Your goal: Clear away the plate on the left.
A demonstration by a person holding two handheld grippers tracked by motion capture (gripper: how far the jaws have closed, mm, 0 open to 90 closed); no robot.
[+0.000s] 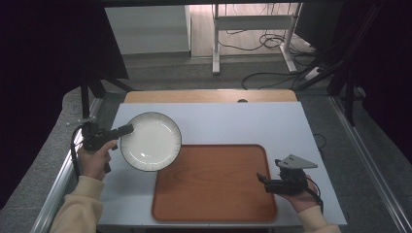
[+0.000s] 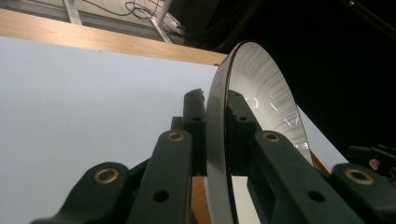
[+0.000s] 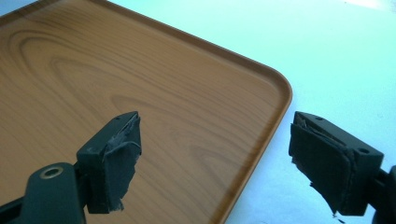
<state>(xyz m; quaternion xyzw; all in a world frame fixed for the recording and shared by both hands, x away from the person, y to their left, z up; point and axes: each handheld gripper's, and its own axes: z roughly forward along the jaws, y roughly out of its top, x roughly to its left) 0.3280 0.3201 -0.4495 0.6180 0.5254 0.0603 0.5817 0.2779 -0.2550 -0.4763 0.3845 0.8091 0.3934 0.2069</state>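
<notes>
A white plate with a dark rim (image 1: 151,141) hangs tilted over the table's left side, its lower right edge above the corner of the wooden tray (image 1: 214,182). My left gripper (image 1: 125,129) is shut on the plate's left rim. In the left gripper view the plate (image 2: 261,88) stands edge-on between the two jaws, which clamp its rim (image 2: 215,140). My right gripper (image 1: 262,178) hovers at the tray's right edge. Its jaws stand wide apart over the tray's corner (image 3: 275,88) with nothing between them (image 3: 212,158).
A white mat (image 1: 233,121) covers the table, with a wooden strip (image 1: 209,95) at its far edge. Metal rails (image 1: 362,160) run along both sides. Behind the table stand a desk frame (image 1: 252,29) and loose cables (image 1: 272,73) on the floor.
</notes>
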